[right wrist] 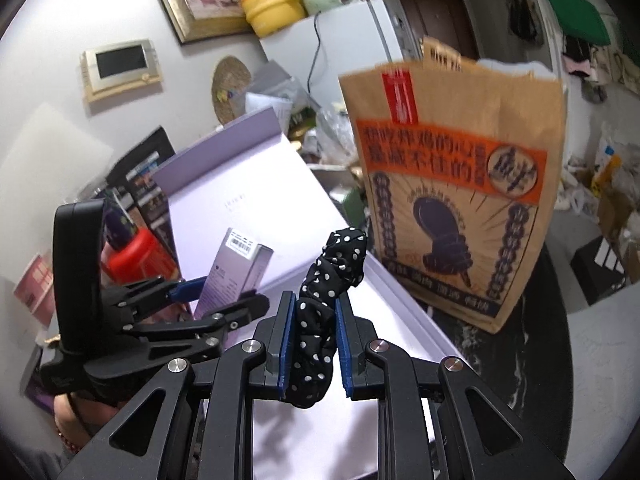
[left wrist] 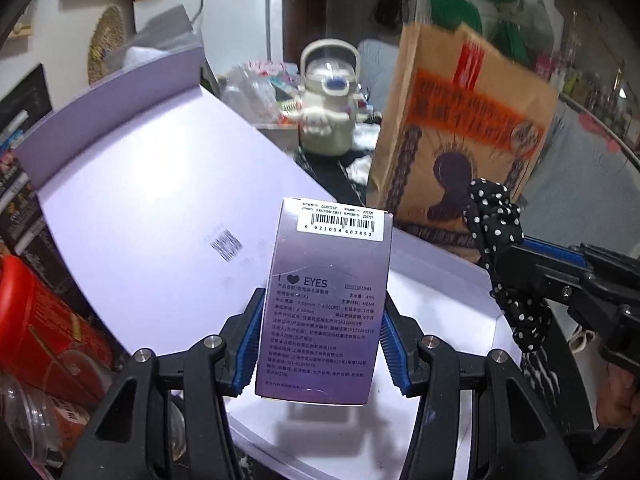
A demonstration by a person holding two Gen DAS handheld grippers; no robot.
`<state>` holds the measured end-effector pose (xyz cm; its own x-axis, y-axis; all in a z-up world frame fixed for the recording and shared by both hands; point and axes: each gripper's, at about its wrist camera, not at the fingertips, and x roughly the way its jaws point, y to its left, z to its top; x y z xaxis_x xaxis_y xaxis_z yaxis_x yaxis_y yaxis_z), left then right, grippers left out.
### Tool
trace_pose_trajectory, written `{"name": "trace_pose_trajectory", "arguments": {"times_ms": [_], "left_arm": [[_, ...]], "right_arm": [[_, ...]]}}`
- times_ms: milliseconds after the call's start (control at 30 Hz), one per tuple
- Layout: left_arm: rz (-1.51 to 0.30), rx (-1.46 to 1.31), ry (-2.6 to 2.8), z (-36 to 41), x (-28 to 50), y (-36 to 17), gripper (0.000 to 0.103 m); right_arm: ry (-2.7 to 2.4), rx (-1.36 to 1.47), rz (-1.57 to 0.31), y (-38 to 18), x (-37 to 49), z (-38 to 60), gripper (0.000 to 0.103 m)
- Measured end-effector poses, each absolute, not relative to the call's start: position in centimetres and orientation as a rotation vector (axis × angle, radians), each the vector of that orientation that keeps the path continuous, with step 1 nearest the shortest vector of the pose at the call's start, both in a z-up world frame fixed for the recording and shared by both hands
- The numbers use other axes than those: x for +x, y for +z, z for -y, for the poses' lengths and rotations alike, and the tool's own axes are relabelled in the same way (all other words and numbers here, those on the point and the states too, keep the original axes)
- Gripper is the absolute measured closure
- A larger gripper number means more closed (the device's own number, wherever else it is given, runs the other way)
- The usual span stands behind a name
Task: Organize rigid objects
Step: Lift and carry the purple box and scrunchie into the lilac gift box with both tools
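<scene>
While both grippers hang over the open lilac box (left wrist: 132, 216), left gripper (left wrist: 320, 344) is clamped on a small purple carton (left wrist: 326, 300), upright, barcode at 12 o'clock, likely for dropping into the box. Right gripper (right wrist: 312, 344), at 3 o'clock from it, is pinched tight on a polka-dot scrunchie (right wrist: 328, 300). Paper bag (right wrist: 456, 200) stands behind at 1 o'clock.

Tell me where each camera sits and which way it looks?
Left wrist: sits on the left gripper, looking along its fingers at the small box it clamps; right gripper shows too.
Right wrist: sits on the right gripper, looking at its dotted scrunchie.
Both show the paper bag and open lilac box.
</scene>
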<state>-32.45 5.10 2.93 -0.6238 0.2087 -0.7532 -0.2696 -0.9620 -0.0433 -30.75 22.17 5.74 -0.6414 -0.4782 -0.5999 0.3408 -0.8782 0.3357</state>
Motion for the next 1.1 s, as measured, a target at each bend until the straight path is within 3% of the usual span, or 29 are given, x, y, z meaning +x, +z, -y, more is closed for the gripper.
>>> {"name": "trace_pose_trajectory", "arguments": {"times_ms": [1100], "left_arm": [[-0.378,-1.416,2.562,-8.6,-34.0,-3.0,0.051]], "right_arm": [[-2.478,1.239,0.023,0.3,-33.8,-19.1,0.082]]}}
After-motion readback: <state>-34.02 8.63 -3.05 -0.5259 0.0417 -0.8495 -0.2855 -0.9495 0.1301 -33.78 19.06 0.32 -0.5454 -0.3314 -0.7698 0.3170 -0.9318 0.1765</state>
